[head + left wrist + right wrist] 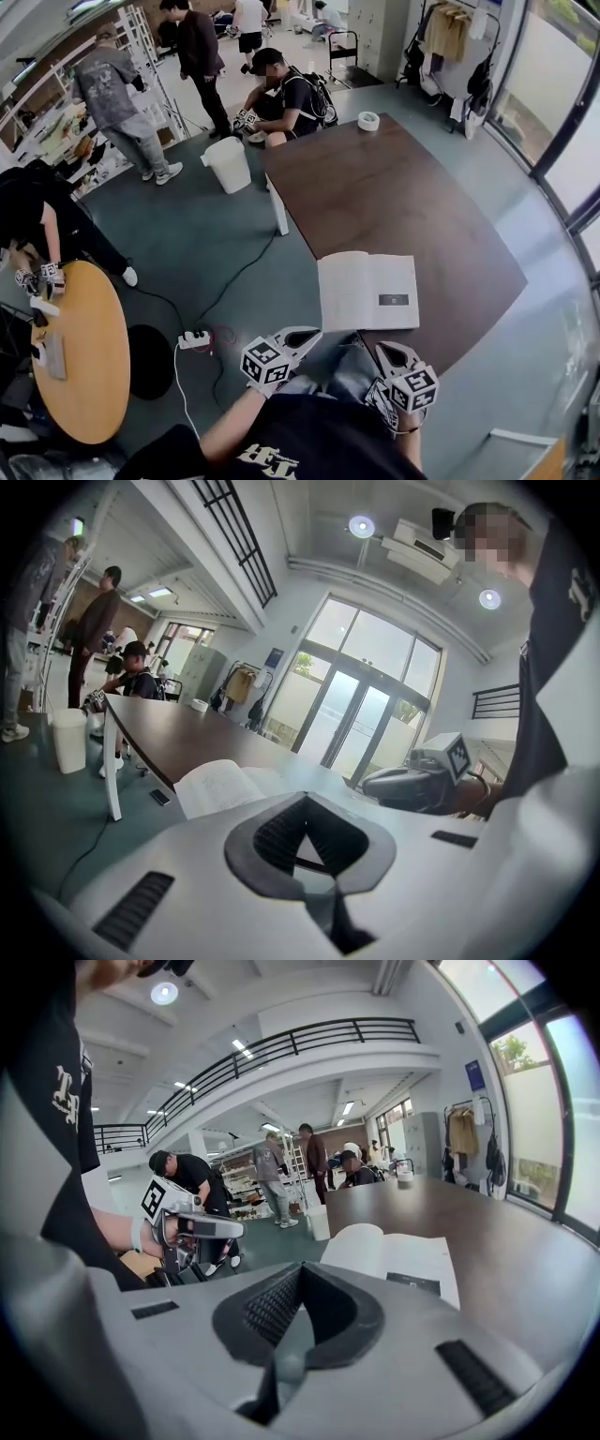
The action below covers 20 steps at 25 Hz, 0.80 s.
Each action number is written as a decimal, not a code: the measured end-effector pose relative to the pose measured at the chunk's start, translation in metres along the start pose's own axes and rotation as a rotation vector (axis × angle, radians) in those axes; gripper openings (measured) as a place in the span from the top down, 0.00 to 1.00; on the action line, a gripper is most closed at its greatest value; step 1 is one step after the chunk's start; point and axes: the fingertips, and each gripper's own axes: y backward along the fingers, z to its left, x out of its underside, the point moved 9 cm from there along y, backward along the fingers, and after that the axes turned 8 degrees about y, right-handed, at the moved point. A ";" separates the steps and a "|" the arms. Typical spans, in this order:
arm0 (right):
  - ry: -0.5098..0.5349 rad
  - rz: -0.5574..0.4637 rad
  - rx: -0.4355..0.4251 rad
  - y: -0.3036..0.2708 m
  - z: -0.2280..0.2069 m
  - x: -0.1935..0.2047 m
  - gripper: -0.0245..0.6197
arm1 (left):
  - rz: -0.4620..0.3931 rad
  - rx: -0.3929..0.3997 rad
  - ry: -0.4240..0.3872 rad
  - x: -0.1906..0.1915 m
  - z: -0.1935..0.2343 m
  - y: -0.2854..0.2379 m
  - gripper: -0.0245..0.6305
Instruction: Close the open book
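lying open: book (pixel 367 292) flat on the dark table (pixel 394 187), pages up, close to the near edge in front of the person.
left gripper (pixel 305 336): jaws together on nothing, off the table, just short of the left page.
right gripper (pixel 389 354): jaws together, empty, just below the right page.
why so: one gripper waits at each side of the spine, likely so either can turn a page over.
stage: not begun; neither touches the book.
next: a closed tip should slip under a page edge easily.
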 end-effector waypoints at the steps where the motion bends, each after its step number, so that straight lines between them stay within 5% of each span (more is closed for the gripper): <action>1: -0.007 0.003 0.003 -0.001 -0.003 0.005 0.98 | -0.001 0.001 0.005 0.001 0.004 -0.005 0.95; 20: -0.049 0.094 0.033 -0.031 -0.052 0.057 0.98 | 0.077 -0.125 0.068 0.067 0.140 -0.077 0.95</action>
